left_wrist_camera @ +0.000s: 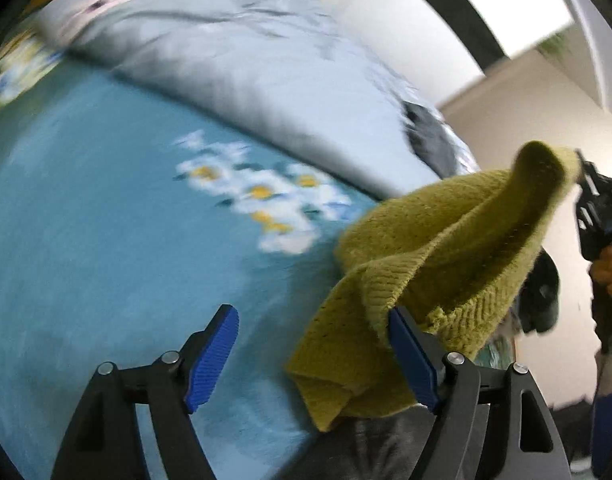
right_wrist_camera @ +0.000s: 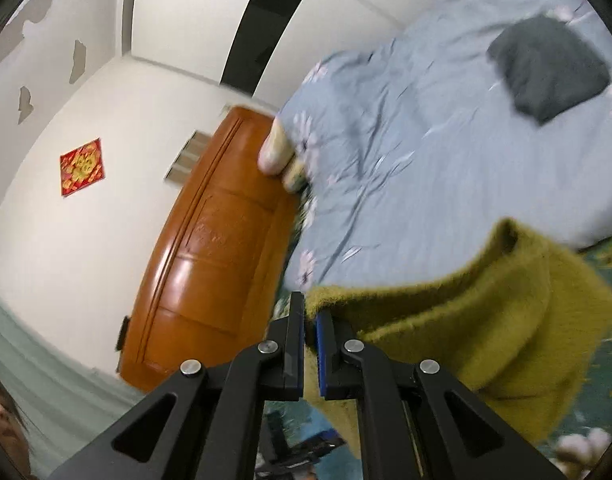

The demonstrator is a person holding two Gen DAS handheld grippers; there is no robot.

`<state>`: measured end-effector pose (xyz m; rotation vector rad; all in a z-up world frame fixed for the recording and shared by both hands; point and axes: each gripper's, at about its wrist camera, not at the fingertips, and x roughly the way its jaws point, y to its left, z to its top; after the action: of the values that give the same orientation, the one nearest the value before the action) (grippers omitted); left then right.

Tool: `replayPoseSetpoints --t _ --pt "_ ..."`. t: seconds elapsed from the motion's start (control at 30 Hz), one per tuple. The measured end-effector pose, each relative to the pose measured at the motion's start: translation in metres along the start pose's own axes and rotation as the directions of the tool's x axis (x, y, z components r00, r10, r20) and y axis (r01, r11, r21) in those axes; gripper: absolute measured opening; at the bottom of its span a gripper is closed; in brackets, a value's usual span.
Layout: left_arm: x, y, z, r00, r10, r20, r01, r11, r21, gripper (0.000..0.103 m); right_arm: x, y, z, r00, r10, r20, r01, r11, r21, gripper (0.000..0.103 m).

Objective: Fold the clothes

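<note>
Olive-green knitted garment (left_wrist_camera: 446, 264) lifted above teal flower-printed bed sheet (left_wrist_camera: 106, 240), pinched at its edge in right gripper (right_wrist_camera: 310, 320) jaws; left gripper (left_wrist_camera: 314, 344) jaws spread, garment draped over one. Grey-blue floral quilt (right_wrist_camera: 426, 160) behind, orange wooden headboard (right_wrist_camera: 210, 248) against white wall (right_wrist_camera: 86, 220).

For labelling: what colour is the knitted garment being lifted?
Olive-yellow, a mustard-green knit garment; it shows best in the right wrist view, sharper than the left.
</note>
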<state>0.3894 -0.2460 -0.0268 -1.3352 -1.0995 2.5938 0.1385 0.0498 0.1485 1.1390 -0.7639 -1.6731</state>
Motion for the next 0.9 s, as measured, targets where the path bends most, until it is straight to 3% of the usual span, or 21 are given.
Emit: replayPoseSetpoints --t 0.13,0.27,0.43,0.53,0.63,0.73,0.8,0.9 --pt "0.003 -0.015 -0.004 0.998 -0.064 0.005 0.064 0.998 0.011 0.083 -0.043 -0.020 0.003 0.994 -0.031 0.108 0.024 0.998 0.058 0.005" --pt "0.026 -0.036 -0.005 0.995 -0.066 -0.075 0.070 0.996 0.059 0.083 -0.061 -0.034 0.004 0.985 -0.077 0.151 0.064 0.994 0.091 0.005" --pt "0.034 -0.055 -0.011 0.990 -0.089 -0.107 0.102 0.987 0.123 0.083 -0.085 -0.062 0.012 0.969 -0.108 0.223 0.072 0.983 0.166 0.005" --pt "0.051 -0.063 -0.009 0.987 -0.038 -0.155 0.065 0.984 0.169 0.083 -0.089 -0.076 0.015 0.964 -0.113 0.241 0.064 0.978 0.201 0.005" --pt "0.077 -0.076 -0.004 0.980 -0.041 -0.194 0.083 0.973 0.214 0.083 -0.091 -0.086 0.015 0.965 -0.113 0.238 0.060 0.974 0.218 0.005" --pt "0.105 -0.079 -0.002 0.961 -0.059 -0.271 0.115 0.975 0.192 0.081 -0.095 -0.094 0.016 0.964 -0.117 0.240 0.059 0.971 0.233 0.005" --pt "0.114 -0.081 -0.004 0.950 -0.078 -0.302 0.138 0.974 0.181 0.076 -0.099 -0.099 0.016 0.964 -0.122 0.236 0.064 0.968 0.241 0.005" --pt "0.116 -0.089 -0.008 0.942 -0.076 -0.326 0.146 0.970 0.194 0.041 -0.104 -0.101 0.016 0.964 -0.134 0.229 0.078 0.968 0.240 0.005"
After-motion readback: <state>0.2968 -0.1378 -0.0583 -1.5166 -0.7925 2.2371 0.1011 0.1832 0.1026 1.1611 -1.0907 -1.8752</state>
